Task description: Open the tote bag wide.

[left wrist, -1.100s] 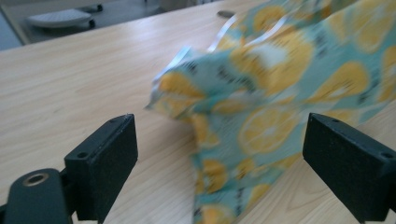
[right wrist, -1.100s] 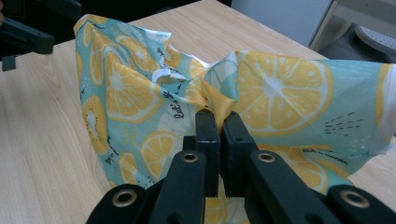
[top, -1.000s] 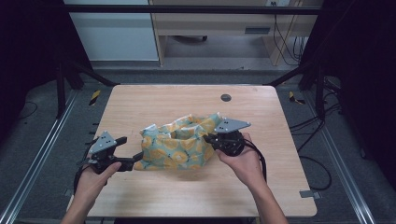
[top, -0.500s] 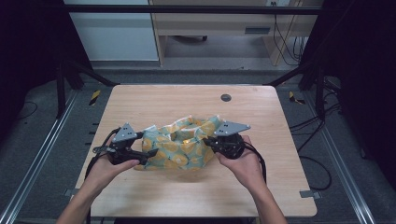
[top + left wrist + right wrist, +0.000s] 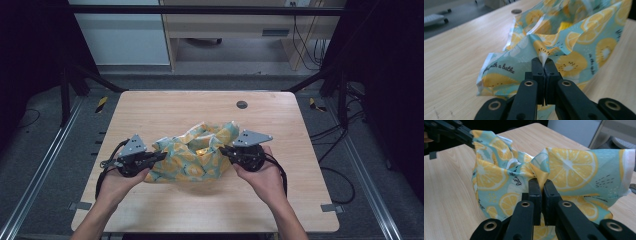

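Gripping a lemon-printed plastic bag (image 5: 192, 159) from opposite sides, the two grippers hold it near the middle of the table (image 5: 165, 107). The left gripper (image 5: 161, 156) has its fingers (image 5: 537, 65) pressed together on a fold of film at the bag's left edge; these jaws have just been closing, and the film now stands pinched between them. The right gripper (image 5: 223, 149) likewise has its fingers (image 5: 535, 185) clamped on a gathered pleat at the bag's right edge. Holding both sides at once probably serves to lift or spread the crumpled bag, since thin film offers no firm body and must be controlled from its edges. The bag's lower part appears to rest on the table while its upper folds rise, loosely bunched, between the grippers. Both forearms enter from the near edge, the hands (image 5: 265, 172) wrapped around the gripper bodies from below, with the fingers pointing inward, nearly level, toward each other. A small dark round fitting (image 5: 242, 104) lies well apart on the far part of the table.
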`<act>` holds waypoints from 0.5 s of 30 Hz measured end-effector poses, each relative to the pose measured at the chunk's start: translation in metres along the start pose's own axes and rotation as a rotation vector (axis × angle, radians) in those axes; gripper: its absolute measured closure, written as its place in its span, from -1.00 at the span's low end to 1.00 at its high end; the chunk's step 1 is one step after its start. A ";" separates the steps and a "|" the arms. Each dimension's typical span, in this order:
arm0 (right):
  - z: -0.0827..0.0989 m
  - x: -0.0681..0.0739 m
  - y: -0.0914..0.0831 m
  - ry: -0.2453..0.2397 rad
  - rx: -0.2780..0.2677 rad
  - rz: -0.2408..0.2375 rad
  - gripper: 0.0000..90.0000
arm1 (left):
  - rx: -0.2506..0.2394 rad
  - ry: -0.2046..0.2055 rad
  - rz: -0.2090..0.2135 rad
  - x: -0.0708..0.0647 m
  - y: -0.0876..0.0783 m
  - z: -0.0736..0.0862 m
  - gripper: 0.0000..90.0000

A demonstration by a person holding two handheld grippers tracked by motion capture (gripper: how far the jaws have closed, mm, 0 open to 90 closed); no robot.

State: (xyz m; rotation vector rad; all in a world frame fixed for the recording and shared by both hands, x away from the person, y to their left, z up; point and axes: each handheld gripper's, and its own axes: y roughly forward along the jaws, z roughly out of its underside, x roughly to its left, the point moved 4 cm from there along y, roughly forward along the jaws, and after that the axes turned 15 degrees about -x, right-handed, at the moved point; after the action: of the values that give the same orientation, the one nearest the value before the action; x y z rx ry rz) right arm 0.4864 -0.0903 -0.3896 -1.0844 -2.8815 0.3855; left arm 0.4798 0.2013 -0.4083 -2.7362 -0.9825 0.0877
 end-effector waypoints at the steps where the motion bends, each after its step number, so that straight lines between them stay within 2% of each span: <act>1: -0.001 0.002 -0.005 -0.005 -0.012 0.004 0.93 | -0.011 0.002 0.002 -0.003 -0.003 -0.001 0.99; 4: -0.001 0.006 -0.012 -0.010 -0.029 0.011 0.94 | -0.045 0.012 0.018 -0.016 -0.015 -0.004 1.00; 9: 0.004 0.017 -0.028 -0.017 -0.060 0.027 0.94 | -0.063 0.034 0.052 -0.035 -0.029 -0.003 1.00; 12: 0.016 0.027 -0.040 -0.026 -0.060 0.029 0.94 | -0.043 0.042 0.070 -0.043 -0.032 0.007 1.00; 15: 0.023 0.032 -0.043 -0.025 -0.052 0.029 0.94 | -0.019 0.035 0.085 -0.046 -0.031 0.019 1.00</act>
State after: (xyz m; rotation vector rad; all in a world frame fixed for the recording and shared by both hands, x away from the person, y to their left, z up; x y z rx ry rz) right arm 0.4318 -0.1060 -0.4030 -1.1378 -2.9164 0.3300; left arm 0.4224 0.1988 -0.4203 -2.7868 -0.8625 0.0456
